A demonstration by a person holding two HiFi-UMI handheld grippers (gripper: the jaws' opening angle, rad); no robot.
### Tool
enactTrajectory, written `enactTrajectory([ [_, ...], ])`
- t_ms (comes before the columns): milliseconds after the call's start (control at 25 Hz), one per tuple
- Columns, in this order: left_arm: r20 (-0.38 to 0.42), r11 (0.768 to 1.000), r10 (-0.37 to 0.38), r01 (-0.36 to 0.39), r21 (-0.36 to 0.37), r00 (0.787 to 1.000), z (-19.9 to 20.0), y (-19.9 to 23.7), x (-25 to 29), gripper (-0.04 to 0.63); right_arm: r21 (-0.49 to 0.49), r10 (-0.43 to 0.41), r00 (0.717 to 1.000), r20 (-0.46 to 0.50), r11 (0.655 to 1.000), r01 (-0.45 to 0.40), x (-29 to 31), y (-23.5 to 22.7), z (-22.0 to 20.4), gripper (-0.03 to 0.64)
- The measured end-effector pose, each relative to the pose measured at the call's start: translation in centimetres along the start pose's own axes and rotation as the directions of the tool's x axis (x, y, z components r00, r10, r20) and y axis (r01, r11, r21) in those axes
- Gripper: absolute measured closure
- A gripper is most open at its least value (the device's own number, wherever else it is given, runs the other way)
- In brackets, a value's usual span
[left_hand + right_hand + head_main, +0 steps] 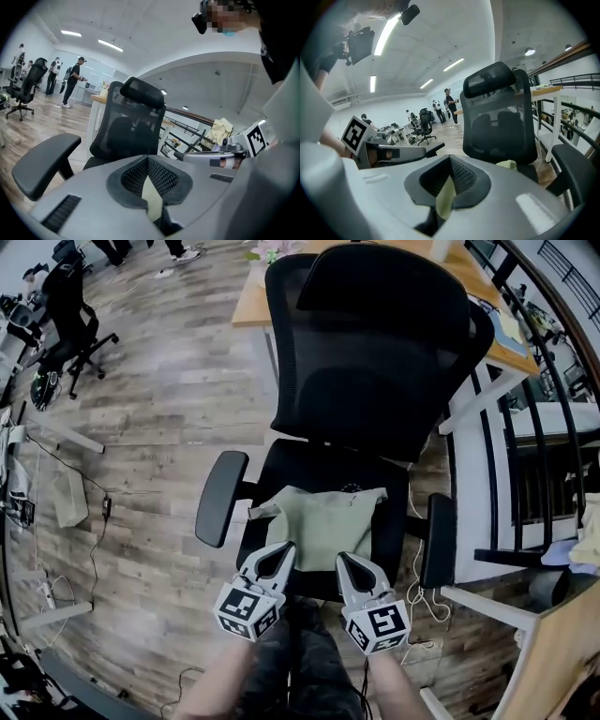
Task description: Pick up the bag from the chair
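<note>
A pale green fabric bag lies flat on the seat of a black mesh office chair. Both grippers meet its near edge. My left gripper is shut on the bag's near left part; in the left gripper view a strip of pale fabric shows between the closed jaws. My right gripper is shut on the near right part, and green fabric sticks out between its jaws. A far corner of the bag rests on the seat.
The chair's armrests flank the seat. Behind it stands a wooden desk; a black railing runs along the right. Another black office chair and floor cables lie to the left. People stand far off.
</note>
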State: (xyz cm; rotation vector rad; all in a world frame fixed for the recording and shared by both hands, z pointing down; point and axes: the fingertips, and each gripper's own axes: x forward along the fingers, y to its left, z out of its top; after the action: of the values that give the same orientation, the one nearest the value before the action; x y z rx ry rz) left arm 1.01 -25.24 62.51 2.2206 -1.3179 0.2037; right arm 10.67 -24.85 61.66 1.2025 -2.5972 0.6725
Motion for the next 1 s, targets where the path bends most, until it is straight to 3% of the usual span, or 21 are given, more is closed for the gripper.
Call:
enactTrajectory([
  [280, -0.048, 0.993, 0.065, -0.069, -0.091, 0.997, -2.6, 4.1, 1.4, 0.597, 0.021, -0.02, 0.999, -0.04, 1.0, 0.021, 2.2, -1.3, -2.1, 0.608],
  [400, -0.086, 0.985, 0.075, -0.088, -0.15, 0.993, -4.4, 5.7, 2.9, 0.547, 0.01, -0.03, 0.998, -0.056, 0.999, 0.031, 2.6, -2.2, -2.4, 0.609],
  [480, -0.107, 0.967, 0.073, -0.097, -0.236, 0.992, -5.2, 6.7, 4.2, 0.46, 0.011, -0.045, 0.997, -0.063, 0.999, 0.046, 2.8, -3.0, -2.4, 0.608],
  [560, -0.125, 0.934, 0.064, -0.104, -0.343, 0.99, -6.1, 7.4, 5.2, 0.386, 0.021, -0.065, 0.994, -0.083, 0.998, 0.067, 2.7, -3.7, -3.0, 0.609],
  [680, -0.143, 0.899, 0.048, -0.106, -0.425, 0.988, -6.8, 8.6, 6.7, 0.36, 0.03, -0.101, 0.99, -0.097, 0.994, 0.104, 3.4, -4.8, -3.7, 0.608],
  [1000, -0.17, 0.853, 0.037, -0.12, -0.508, 0.985, -7.4, 10.4, 9.6, 0.357, 0.054, -0.232, 0.966, -0.112, 0.969, 0.239, 4.0, -7.9, -4.1, 0.607],
])
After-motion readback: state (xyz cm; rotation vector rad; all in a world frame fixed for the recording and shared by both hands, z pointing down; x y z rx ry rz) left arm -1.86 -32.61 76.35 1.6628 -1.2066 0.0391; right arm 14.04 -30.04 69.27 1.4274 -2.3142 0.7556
